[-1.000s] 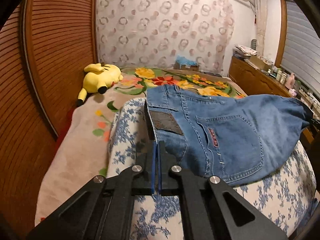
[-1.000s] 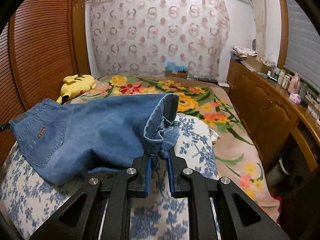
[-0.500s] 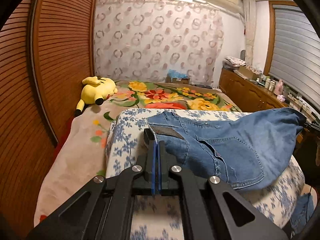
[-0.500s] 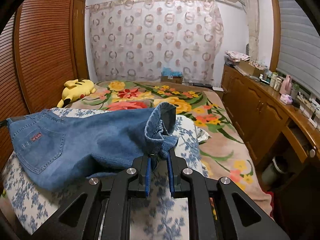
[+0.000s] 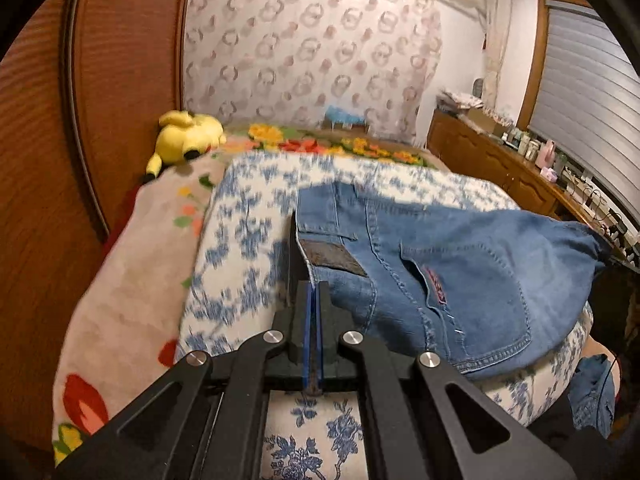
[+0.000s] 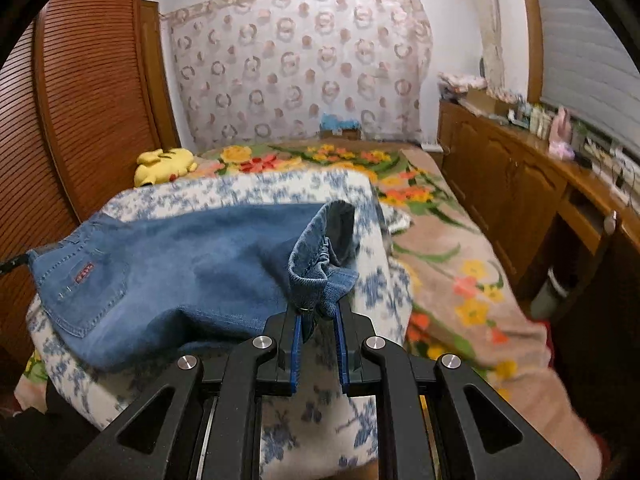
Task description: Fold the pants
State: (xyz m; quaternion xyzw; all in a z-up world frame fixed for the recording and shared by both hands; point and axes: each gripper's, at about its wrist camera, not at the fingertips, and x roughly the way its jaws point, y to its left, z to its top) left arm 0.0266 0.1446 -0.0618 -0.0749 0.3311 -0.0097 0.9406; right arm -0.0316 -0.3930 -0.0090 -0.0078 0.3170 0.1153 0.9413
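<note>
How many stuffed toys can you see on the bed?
1. A yellow stuffed toy lies at the far left of the bed, beside the wooden closet door. The quilt and jeans could hide others.

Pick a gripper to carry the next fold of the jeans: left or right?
Right gripper, probably: it pinches a bunched, free end of the jeans. Left gripper clamps the waistband edge, a natural anchor.

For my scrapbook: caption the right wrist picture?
Right gripper pinches bunched blue jeans above a floral quilt.
</note>
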